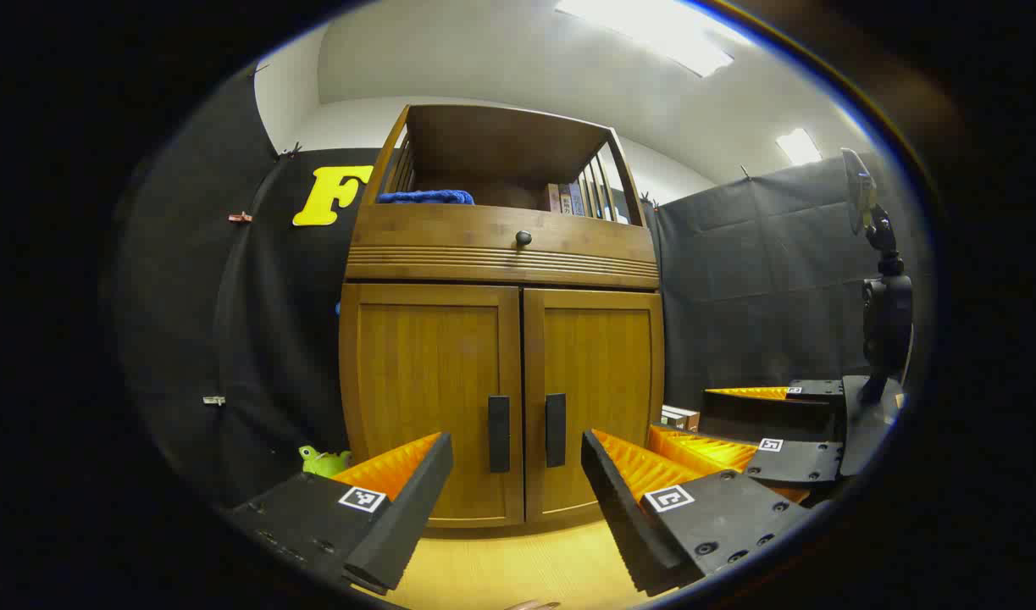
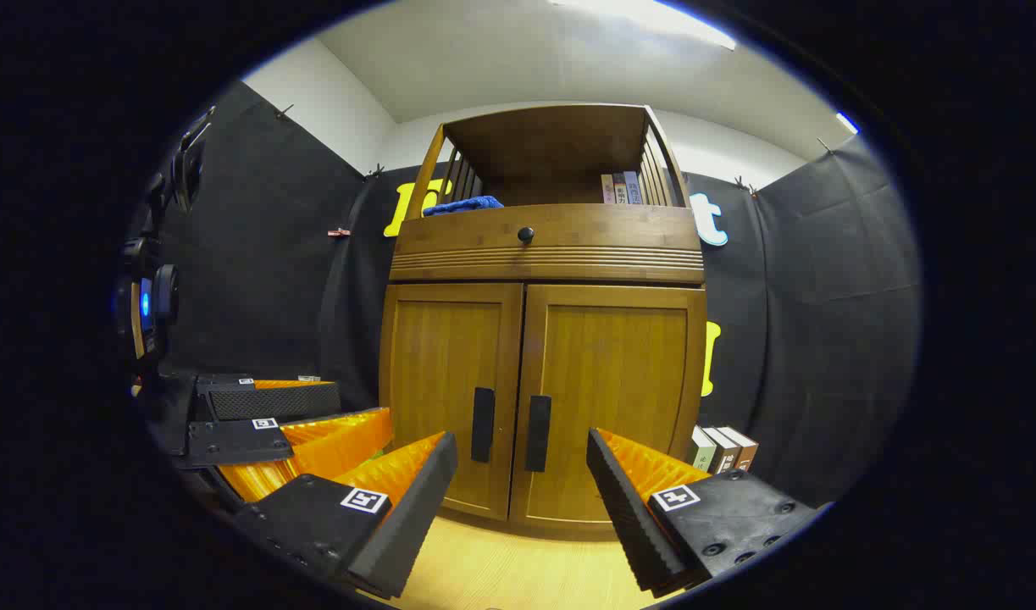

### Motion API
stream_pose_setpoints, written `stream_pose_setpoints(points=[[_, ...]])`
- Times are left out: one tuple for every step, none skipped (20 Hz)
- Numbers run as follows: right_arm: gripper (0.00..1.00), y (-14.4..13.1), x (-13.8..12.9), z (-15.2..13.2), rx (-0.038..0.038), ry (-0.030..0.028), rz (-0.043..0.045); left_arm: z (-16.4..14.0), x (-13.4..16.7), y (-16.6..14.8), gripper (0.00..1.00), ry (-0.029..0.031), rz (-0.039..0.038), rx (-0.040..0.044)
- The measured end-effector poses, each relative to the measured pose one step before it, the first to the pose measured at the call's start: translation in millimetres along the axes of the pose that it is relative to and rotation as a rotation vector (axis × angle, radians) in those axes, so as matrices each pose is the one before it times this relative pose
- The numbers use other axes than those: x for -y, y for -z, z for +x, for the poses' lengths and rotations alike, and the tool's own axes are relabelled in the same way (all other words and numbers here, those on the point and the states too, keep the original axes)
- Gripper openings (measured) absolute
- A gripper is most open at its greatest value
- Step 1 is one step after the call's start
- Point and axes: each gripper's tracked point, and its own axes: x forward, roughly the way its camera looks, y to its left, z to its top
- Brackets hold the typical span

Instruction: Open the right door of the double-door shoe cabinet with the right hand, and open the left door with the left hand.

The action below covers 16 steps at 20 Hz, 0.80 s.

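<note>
- The cabinet (image 1: 501, 339) stands upright on the pale wooden floor (image 1: 518, 568), straight ahead in both the left and right gripper views, with the black cloth wall behind it.
- Its left door (image 1: 429, 398) and right door (image 1: 598, 394) are both closed, meeting at the middle seam.
- Above the doors runs a ribbed drawer front with a small round knob (image 1: 523, 238), and over that an open shelf with slatted sides.
- On the shelf lie a blue cloth (image 1: 426, 197) at the left and a few upright books (image 1: 566, 198) at the right.
- The left hand-held gripper (image 1: 518, 483) is open, its fingers spread wide and short of the doors, touching nothing.
- The right hand-held gripper (image 2: 522, 487) is likewise open and holds nothing; it sits just beside the left one, in front of the cabinet.
- More books (image 2: 722, 447) stand on the floor by the cabinet's right side.
- A dark vertical left handle (image 1: 499, 433) and right handle (image 1: 555, 429) sit side by side at the seam, low on the doors.
- A small green toy (image 1: 323, 462) lies on the floor at the cabinet's left.
</note>
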Motion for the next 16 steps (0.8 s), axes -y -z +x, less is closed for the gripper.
stream_pose_setpoints(points=[[0.97, -0.28, 0.56, -0.56, 0.00136, 0.00175, -0.00076, -0.25, 0.27, 0.07, 0.95, 0.00083, -0.00134, 0.00086], [0.97, 0.41, -0.01, -0.19, 0.00008, 0.00092, -0.00063, -0.38, -0.22, -0.50, 0.95, 0.00057, -0.00055, 0.00061], [0.97, -0.17, 0.12, 0.01, -0.00089, 0.00059, -0.00023, -1.06, -0.09, 0.69, 0.97, -0.00012, -0.00017, -0.00011], [0.97, 0.18, -0.03, -0.22, -0.00133, -0.00022, 0.00029, -0.13, -0.31, -0.50, 0.97, -0.00026, 0.00086, -0.00023], [0.97, -0.34, -0.46, -0.22, -0.00075, -0.00021, 0.00060, -0.09, -0.80, -1.05, 0.97, -0.00081, 0.00174, -0.00111], [0.97, 0.16, -0.96, 0.56, -0.00021, -0.00166, 0.00073, -1.54, 0.24, 0.91, 0.95, -0.00063, 0.00121, -0.00097], [0.97, 0.25, -0.77, -0.66, -0.00112, -0.00216, 0.00055, -0.76, -0.17, -0.77, 0.95, 0.00022, 0.00049, 0.00015], [0.97, 0.16, -0.81, -0.80, -0.00045, -0.00243, 0.00030, -0.99, -0.19, 0.39, 0.95, 0.00018, -0.00062, 0.00055], [0.97, 0.10, -0.65, 0.07, -0.00038, -0.00158, -0.00130, -0.13, -0.01, 0.05, 0.95, 0.00000, -0.00057, 0.00178], [0.97, -0.08, -0.34, -0.83, -0.00056, -0.00094, -0.00341, -1.29, -0.34, -1.13, 0.95, -0.00118, -0.00075, 0.00269], [0.97, -0.18, 0.16, -1.04, 0.00009, 0.00105, -0.00344, -0.20, -0.25, -1.65, 0.95, -0.00143, -0.00117, 0.00284], [0.97, 0.61, 0.74, -0.84, 0.00038, 0.00105, -0.00249, -1.27, 0.35, -0.13, 0.95, -0.00074, -0.00127, 0.00346], [0.97, -0.50, 0.65, -0.50, 0.00056, 0.00171, -0.00053, -1.49, 0.15, -1.37, 0.95, -0.00041, -0.00145, 0.00393], [0.97, 0.20, 1.33, -0.34, 0.00055, 0.00205, 0.00093, -0.05, 0.39, 0.74, 0.95, 0.00098, -0.00085, 0.00214], [0.97, -0.31, 0.78, -0.28, 0.00058, 0.00324, 0.00221, -1.21, -0.27, -1.35, 0.95, 0.00230, -0.00033, 0.00135], [0.97, -0.25, 0.55, -0.34, 0.00087, 0.00271, 0.00268, -0.77, 0.95, 0.62, 0.95, 0.00178, 0.00015, 0.00195]])
